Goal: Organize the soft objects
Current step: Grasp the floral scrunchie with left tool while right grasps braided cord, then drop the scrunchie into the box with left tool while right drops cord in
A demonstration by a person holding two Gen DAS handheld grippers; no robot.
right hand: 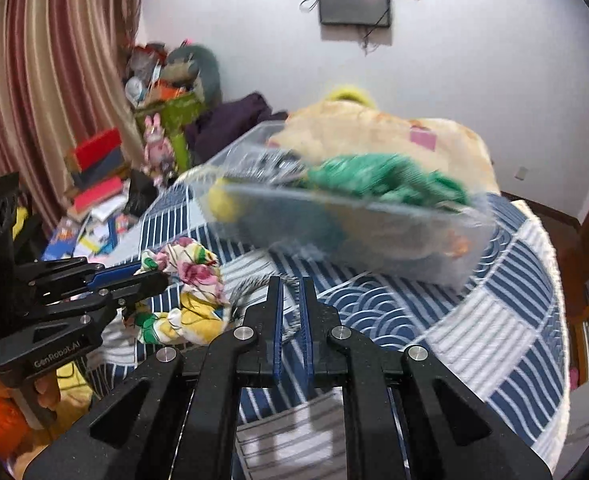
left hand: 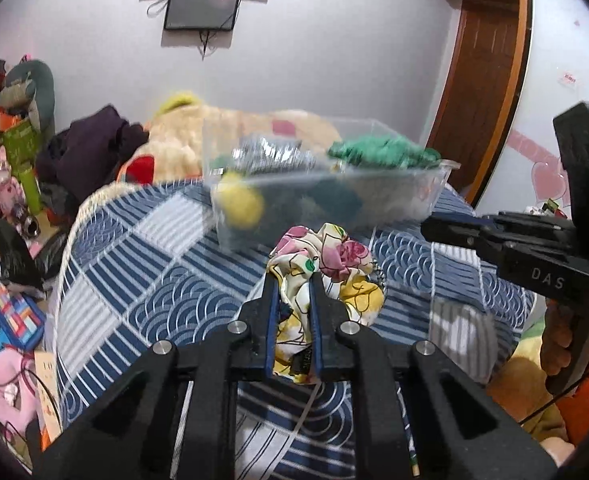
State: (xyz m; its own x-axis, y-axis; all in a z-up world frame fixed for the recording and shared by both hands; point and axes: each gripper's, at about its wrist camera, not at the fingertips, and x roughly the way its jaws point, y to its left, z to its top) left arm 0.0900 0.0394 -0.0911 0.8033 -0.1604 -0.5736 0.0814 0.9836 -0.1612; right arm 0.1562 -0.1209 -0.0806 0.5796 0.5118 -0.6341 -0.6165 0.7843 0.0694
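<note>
My left gripper (left hand: 292, 276) is shut on a floral cloth (left hand: 326, 256), white with pink and yellow flowers, and holds it above the blue patterned bedspread (left hand: 166, 280). The cloth also shows in the right wrist view (right hand: 190, 272), held by the left gripper (right hand: 154, 276). A clear plastic bin (left hand: 374, 196) stands on the bed beyond it, with a green cloth (left hand: 382, 152), a yellow ball (left hand: 242, 200) and dark items inside. My right gripper (right hand: 291, 280) is nearly closed and empty, in front of the bin (right hand: 374, 240). In the left wrist view it shows at the right (left hand: 426, 228).
A cream blanket (left hand: 182, 136) and dark clothes (left hand: 90, 148) lie at the far end of the bed. Books, toys and boxes clutter the floor on the left (left hand: 10, 312). A wooden door frame (left hand: 478, 80) is at the right. Striped curtains (right hand: 54, 72) hang at the left.
</note>
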